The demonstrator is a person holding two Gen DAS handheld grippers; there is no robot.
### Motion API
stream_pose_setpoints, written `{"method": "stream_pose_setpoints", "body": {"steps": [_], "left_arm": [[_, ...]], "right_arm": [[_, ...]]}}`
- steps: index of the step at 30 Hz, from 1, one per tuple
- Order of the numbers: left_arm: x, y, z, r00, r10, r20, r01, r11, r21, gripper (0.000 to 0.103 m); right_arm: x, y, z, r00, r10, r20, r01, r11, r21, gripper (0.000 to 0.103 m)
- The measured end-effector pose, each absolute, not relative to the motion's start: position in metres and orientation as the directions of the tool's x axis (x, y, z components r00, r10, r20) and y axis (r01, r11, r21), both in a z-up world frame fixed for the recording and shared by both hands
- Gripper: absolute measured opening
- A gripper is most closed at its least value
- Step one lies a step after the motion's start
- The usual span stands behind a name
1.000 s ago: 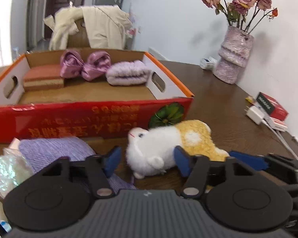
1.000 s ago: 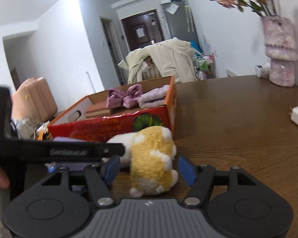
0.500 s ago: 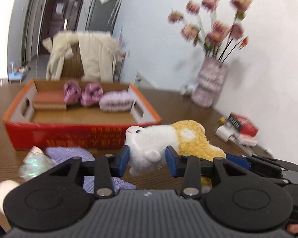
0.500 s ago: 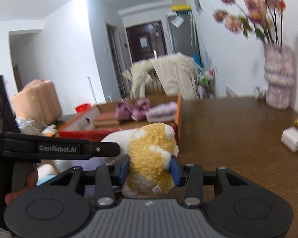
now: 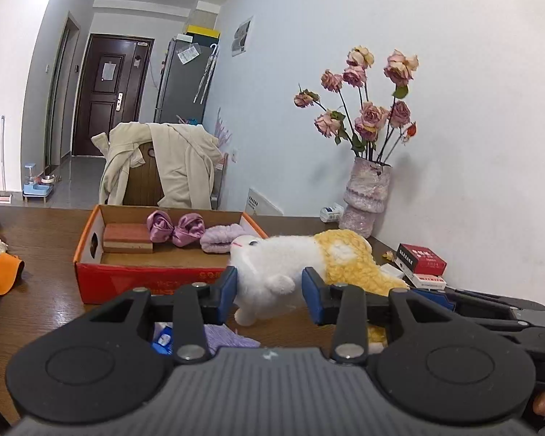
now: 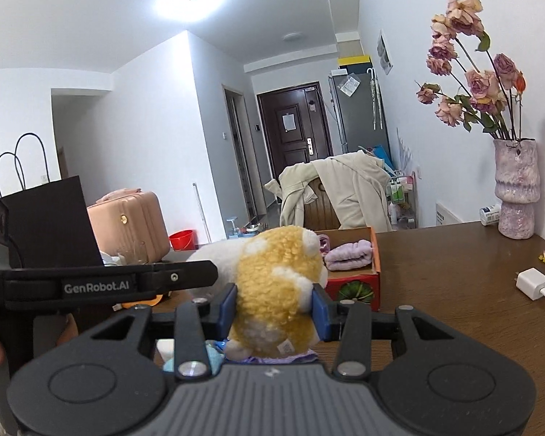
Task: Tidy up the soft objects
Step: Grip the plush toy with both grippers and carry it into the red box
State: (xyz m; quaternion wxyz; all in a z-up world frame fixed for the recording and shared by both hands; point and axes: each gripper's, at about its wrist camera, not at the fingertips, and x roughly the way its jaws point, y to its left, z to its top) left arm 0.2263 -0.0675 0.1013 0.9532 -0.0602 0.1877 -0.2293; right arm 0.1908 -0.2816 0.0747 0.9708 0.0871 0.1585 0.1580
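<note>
A white and yellow plush toy hangs above the brown table, held from both ends. My left gripper is shut on its white head end. My right gripper is shut on its yellow rear. Beyond it stands the red cardboard box, holding a brown sponge block, a pink satin bow and a lilac rolled cloth. A lilac knitted cloth lies on the table under the toy.
A vase of dried roses stands at the wall on the right, with red packets beside it and a white charger. An orange cloth lies at the left. A chair draped with a beige coat stands behind the box.
Both grippers closed on the plush toy, which lay on the table, and lifted it. The box now appears lower and farther in both views.
</note>
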Motion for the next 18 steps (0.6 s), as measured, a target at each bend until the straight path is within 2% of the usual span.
{"method": "stream_pose_setpoints", "body": {"steps": [8, 14, 18], "left_arm": [[0.312, -0.072, 0.114, 0.804, -0.479, -0.352, 0.436, 0.878, -0.199, 0.040], [0.443, -0.087, 0.092, 0.713, -0.504, -0.488, 0.412, 0.864, -0.289, 0.040], [0.521, -0.091, 0.057, 0.649, -0.500, -0.574, 0.323, 0.864, -0.387, 0.040]], "right_arm": [[0.247, -0.279, 0.093, 0.898, 0.335, -0.284, -0.290, 0.938, 0.190, 0.041], [0.358, -0.292, 0.098, 0.867, 0.327, -0.376, -0.274, 0.943, 0.190, 0.041], [0.438, -0.300, 0.072, 0.826, 0.309, -0.471, -0.237, 0.949, 0.208, 0.041]]}}
